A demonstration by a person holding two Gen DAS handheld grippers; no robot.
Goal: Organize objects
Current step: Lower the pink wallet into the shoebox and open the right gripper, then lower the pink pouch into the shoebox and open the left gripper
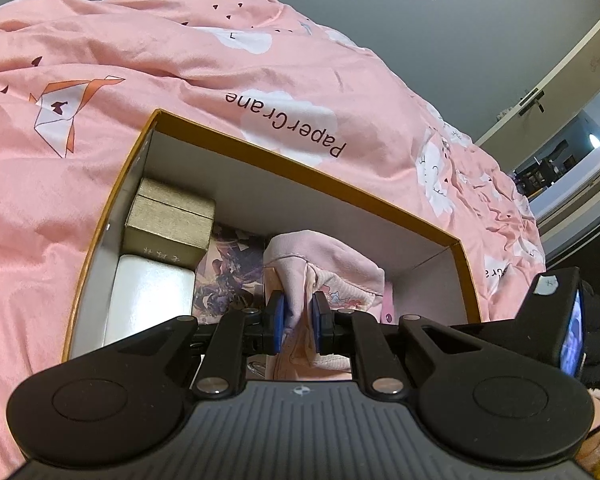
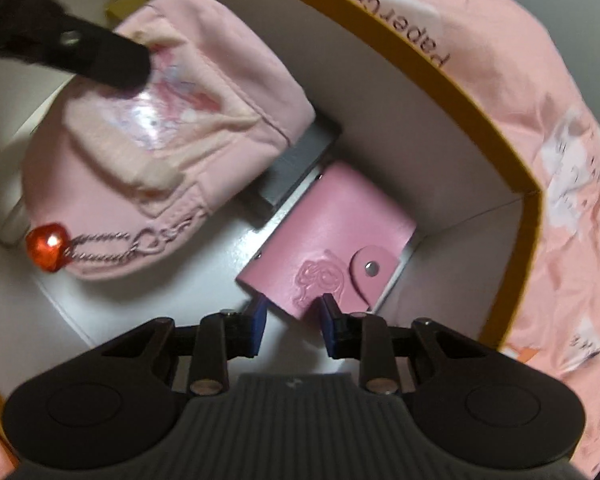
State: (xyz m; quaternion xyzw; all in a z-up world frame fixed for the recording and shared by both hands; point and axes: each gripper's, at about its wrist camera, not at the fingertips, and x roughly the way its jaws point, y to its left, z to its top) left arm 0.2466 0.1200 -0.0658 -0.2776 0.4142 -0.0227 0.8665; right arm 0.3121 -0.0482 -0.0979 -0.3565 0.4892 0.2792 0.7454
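Clamping the pouch [image 1: 324, 264] inside the box [image 1: 300, 172], the left gripper [image 1: 298, 320] pinches its fabric; the right gripper [image 2: 292, 320] hovers, fingers apart, above the wallet [image 2: 332, 236] beside the pouch.

Soft pink pouch [image 2: 168, 120] beside pink wallet [image 2: 332, 236], both boxed.

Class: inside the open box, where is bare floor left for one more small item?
Bare white floor lies between the pink pouch, the pink wallet and the box wall. The far end is crowded: gold box, white case, printed card.
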